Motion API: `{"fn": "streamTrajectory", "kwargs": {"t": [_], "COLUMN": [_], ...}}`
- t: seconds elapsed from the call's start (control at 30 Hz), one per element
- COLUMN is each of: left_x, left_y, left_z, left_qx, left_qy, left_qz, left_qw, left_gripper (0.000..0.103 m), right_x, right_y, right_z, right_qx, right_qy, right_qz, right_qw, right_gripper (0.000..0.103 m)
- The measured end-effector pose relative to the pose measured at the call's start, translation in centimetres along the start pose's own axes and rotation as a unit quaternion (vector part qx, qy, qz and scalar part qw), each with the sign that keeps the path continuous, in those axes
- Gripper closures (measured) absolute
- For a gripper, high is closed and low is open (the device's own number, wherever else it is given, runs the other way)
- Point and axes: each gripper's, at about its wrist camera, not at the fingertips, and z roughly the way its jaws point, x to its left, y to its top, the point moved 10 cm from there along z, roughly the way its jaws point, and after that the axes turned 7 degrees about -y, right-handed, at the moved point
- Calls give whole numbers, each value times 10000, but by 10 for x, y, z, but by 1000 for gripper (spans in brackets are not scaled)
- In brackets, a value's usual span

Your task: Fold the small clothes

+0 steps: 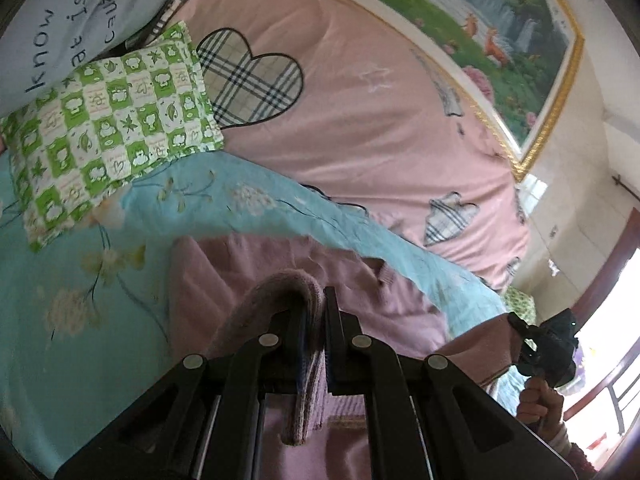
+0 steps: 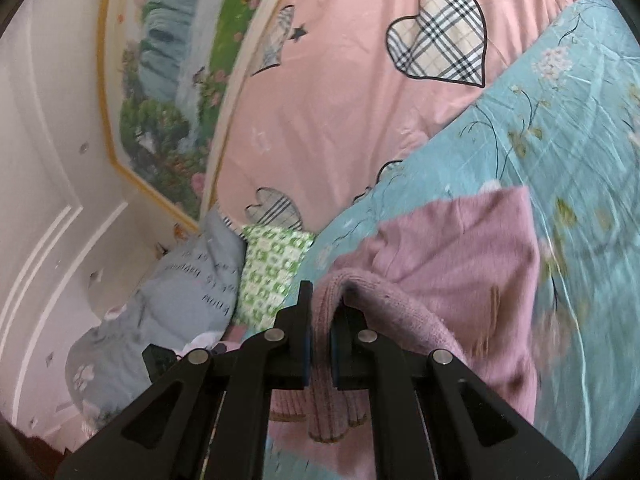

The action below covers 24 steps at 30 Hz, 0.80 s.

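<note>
The left gripper [image 1: 316, 316] was clamped on a ribbed edge of the pink knit garment [image 1: 256, 272], and the right gripper [image 2: 320, 312] pinched another edge likewise. The garment lay partly on the blue floral bed sheet [image 2: 560, 128], near a green checked pillow [image 1: 112, 120].

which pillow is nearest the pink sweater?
The green-and-white checked pillow: it lies on the blue floral sheet beside the pink sweater; the grey lettered pillow sits behind it.
</note>
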Motion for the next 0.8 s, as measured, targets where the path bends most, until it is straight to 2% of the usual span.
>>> {"fn": "streamTrajectory", "kwargs": {"t": [0.13, 0.23, 0.33, 0.43, 0.67, 0.8], "left_x": [22, 42, 64, 85, 89, 74], "left_y": [19, 23, 19, 11, 8, 12], "left_z": [37, 67, 99, 121, 132, 109], "left_qx": [69, 226, 465, 652, 786, 778], "left_qy": [240, 481, 768, 1010, 1365, 1254], "left_qz": [-63, -84, -109, -186, 121, 171], "left_qw": [9997, 9986, 9959, 9926, 9874, 9889], "left_gripper": [98, 98, 98, 98, 97, 95], "right_x": [-22, -50, -80, -95, -109, -102], "right_y": [24, 36, 35, 28, 34, 33], "right_z": [29, 48, 68, 86, 96, 89], "right_qx": [-22, -32, 70, 253, 219, 304], "right_qy": [-310, -779, -1387, -1686, -1864, -1822], "right_qz": [60, 139, 80, -61, 1, 177], "right_qw": [9995, 9969, 9903, 9853, 9822, 9826], "right_gripper": [95, 95, 95, 95, 94, 91]}}
